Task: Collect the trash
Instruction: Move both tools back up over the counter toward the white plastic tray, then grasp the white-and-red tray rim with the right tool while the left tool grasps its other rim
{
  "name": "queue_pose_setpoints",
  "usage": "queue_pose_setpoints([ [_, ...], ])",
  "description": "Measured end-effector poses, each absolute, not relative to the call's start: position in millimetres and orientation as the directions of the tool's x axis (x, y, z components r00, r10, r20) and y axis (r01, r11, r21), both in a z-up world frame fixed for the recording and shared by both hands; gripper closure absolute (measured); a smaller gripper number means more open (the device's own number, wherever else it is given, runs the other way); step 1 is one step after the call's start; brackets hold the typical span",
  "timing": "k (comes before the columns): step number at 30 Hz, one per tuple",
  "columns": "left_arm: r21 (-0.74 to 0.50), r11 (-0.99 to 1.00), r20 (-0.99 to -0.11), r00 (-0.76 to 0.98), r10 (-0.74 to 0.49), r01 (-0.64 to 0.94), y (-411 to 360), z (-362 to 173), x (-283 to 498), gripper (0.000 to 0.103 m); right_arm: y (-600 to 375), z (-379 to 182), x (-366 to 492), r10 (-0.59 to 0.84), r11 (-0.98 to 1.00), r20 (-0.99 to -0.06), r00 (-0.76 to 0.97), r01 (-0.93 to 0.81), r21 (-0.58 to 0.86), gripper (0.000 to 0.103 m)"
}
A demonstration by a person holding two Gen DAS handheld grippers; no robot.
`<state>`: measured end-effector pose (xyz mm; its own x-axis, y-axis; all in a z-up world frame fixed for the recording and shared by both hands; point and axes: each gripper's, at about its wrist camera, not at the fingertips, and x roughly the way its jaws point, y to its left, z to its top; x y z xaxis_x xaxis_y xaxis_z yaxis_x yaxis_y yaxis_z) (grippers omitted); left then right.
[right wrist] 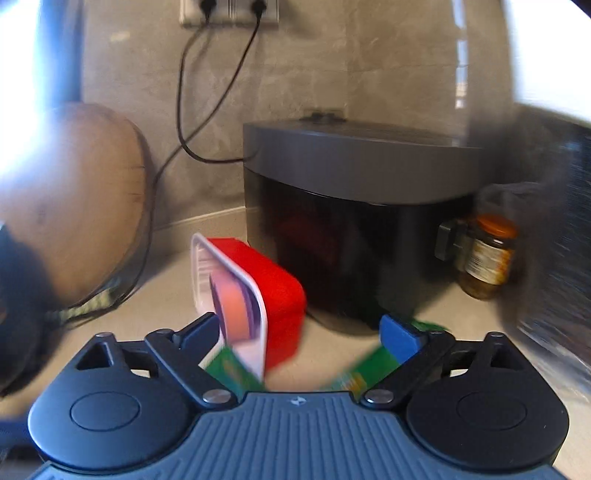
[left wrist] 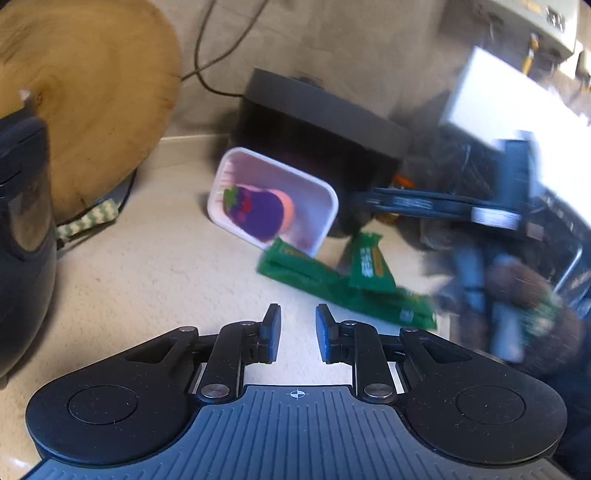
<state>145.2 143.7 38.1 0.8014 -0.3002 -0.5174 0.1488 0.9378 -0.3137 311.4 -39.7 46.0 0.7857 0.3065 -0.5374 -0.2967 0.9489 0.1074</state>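
- Hovering over the beige counter (left wrist: 122, 280), left gripper (left wrist: 297, 334) has its jaws parted by a narrow gap, nothing between the blue pads, touching nothing.
- Right gripper (right wrist: 300, 332) is spread wide, nothing pinched; the tray and wrappers show between its fingers but lie below on the counter, no pad contact visible.
- Same right gripper appears blurred at the right edge of the left wrist view, above the wrappers.
- Trash count: one red plastic tray (left wrist: 271, 197) with a white inside, tipped up on its side, leaning against the dark appliance (right wrist: 354, 221); a purple-and-orange label or item sits inside it.
- Green wrappers (left wrist: 347, 284): at least two, overlapping, lying flat on the counter just in front of the tray; exact count unclear from blur.
- One jar (right wrist: 487, 254) with an orange lid stands just right of the appliance.
- One round wooden board (left wrist: 85, 99) leans on the wall at left; one dark rounded object (left wrist: 22, 236) sits at the far left edge.
- Two cables (right wrist: 181, 92) run from the wall socket (right wrist: 229, 13) down behind the board and the appliance.
- Open room: bare counter between the board and the tray, and in front of the wrappers; right side is crowded and blurred.
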Motion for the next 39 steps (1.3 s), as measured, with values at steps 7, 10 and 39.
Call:
queue_pose_setpoints([
  [7,-0.322,0.935,-0.501,0.811,-0.302,0.149,168.3,39.2,154.2,0.079,1.9,28.2,376.4,0.265,0.96,-0.609,0.747,-0.262,0.097,0.082],
  [10,-0.307,0.941,-0.482,0.829,-0.284,0.144,172.6,39.2,152.3,0.079,-10.5,40.5,338.5,0.394,0.915,-0.537,0.746,-0.373,0.153,0.084],
  [39,-0.315,0.944,-0.625,0.77,-0.127,-0.1,183.2,-0.1,194.1,0.076,-28.3,34.3,236.6,0.605,0.779,-0.589,0.536,-0.552,0.298,0.042],
])
